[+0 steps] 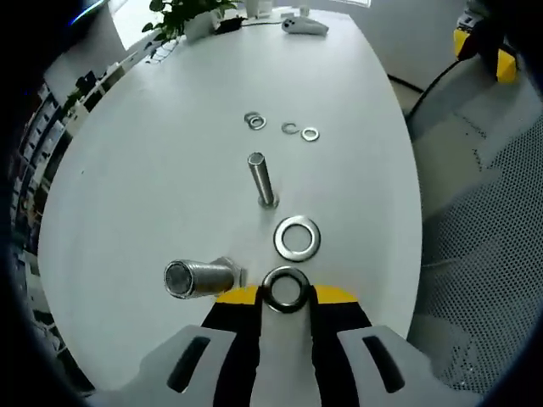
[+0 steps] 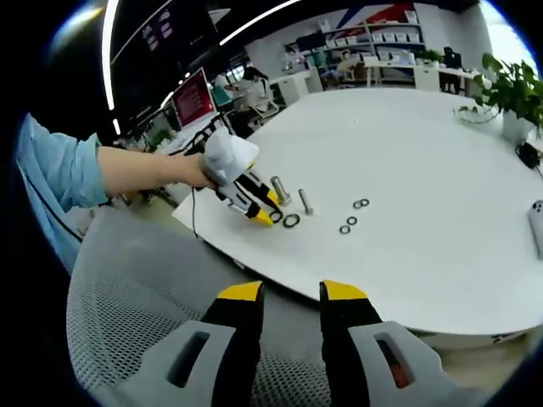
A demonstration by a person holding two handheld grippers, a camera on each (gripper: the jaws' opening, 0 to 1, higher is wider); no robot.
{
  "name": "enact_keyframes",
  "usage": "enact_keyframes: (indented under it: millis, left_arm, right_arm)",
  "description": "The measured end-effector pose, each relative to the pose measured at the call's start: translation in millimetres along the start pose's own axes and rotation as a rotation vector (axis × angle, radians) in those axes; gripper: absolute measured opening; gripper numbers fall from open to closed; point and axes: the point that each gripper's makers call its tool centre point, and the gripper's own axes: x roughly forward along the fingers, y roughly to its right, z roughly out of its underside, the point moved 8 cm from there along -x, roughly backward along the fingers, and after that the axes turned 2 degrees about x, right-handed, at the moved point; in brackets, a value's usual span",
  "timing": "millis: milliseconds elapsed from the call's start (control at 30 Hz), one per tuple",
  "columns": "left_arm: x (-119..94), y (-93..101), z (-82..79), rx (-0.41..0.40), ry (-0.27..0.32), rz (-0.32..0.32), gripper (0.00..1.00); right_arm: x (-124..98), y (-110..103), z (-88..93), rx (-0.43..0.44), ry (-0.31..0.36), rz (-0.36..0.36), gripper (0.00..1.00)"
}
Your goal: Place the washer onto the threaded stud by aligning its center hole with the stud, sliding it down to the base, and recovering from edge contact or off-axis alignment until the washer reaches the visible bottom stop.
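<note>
Now my left tool [image 1: 287, 297] pinches a washer [image 1: 286, 288] by its rim at the tips, with the stud [image 1: 262, 180] straight ahead, past a second washer [image 1: 298, 237]. Thin, stiff and slick, it's probably best gripped edgewise. My right tool [image 2: 291, 297] hangs narrowly open off the desk [image 2: 424, 195].

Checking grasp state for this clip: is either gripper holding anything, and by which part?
The left gripper pinches a washer by its near rim, jaws closed on opposite sides. The right gripper holds nothing, jaws apart.

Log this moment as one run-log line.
left gripper: shut on washer | right gripper: open, off table | stud: upright, bare | second washer: flat beside stud | phase: pre-placement
</note>
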Motion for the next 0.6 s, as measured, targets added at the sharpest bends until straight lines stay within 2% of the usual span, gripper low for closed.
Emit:
enact_keyframes:
  millis: [167, 333, 600]
  left_arm:
    - [-3.2, 1.7, 1.1, 0.016, 0.008, -0.020, 0.19]
    - [-8.0, -0.1, 1.7, -0.009, 0.020, -0.024, 0.19]
    - [-26.7, -2.4, -1.5, -0.015, 0.031, -0.041, 0.19]
  right_arm:
    - [0.0, 0.1, 0.2, 0.001, 0.000, 0.001, 0.28]
    - [0.2, 0.1, 0.2, -0.001, -0.001, 0.000, 0.28]
    - [0.3, -0.3, 0.1, -0.003, 0.000, -0.001, 0.28]
